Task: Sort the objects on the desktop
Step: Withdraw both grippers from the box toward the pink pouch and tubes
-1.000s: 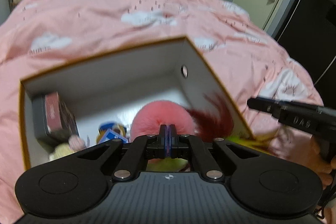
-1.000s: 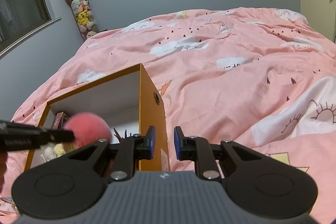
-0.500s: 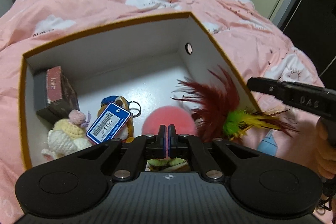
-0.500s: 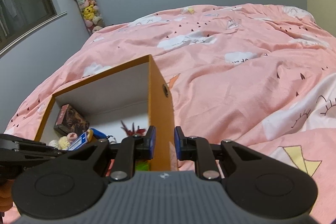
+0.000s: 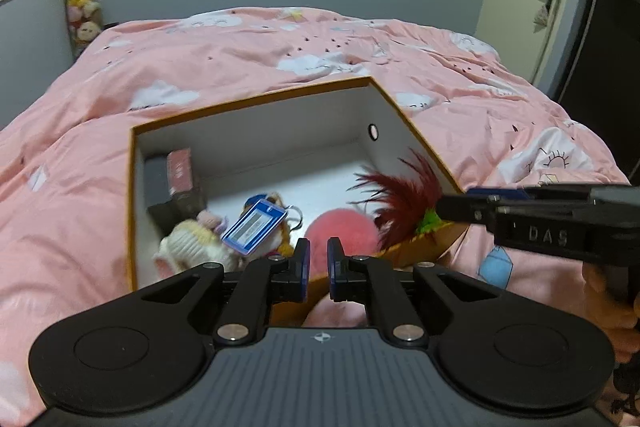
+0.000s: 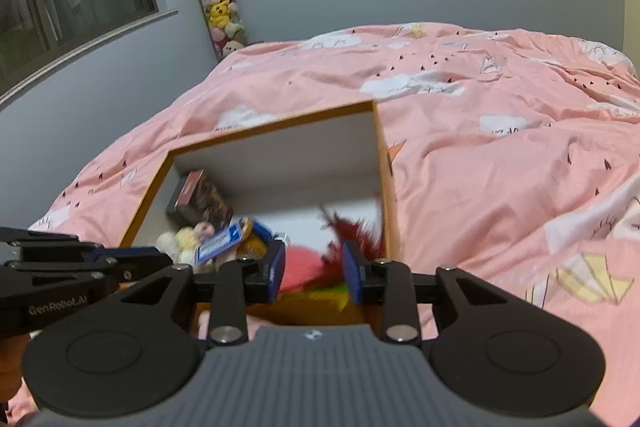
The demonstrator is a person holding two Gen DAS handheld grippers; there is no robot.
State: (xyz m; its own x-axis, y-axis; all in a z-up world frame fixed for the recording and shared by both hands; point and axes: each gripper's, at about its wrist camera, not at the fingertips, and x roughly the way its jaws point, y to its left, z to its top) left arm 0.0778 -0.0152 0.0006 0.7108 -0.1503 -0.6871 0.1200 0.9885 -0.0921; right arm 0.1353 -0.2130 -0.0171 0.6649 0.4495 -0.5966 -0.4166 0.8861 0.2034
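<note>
Orange box (image 5: 416, 135) on pink bedspread (image 5: 248, 59), open at the top. Inside box: pink pompom (image 5: 344, 231) near front wall, red feather toy (image 5: 404, 195) against right wall, blue tag (image 5: 254, 225) on plush keychain (image 5: 192, 247) front left, dark card box (image 5: 176, 183) in back-left corner. Left gripper (image 5: 317, 269) over front wall, fingers slightly apart, empty. Right gripper (image 6: 314, 273) above front edge, fingers spread wide, empty.

Our left gripper (image 5: 317, 263) and right gripper (image 6: 313, 271) are black with blue pads, shiny round screws, ridged grey tops, and white letters on their sides.
</note>
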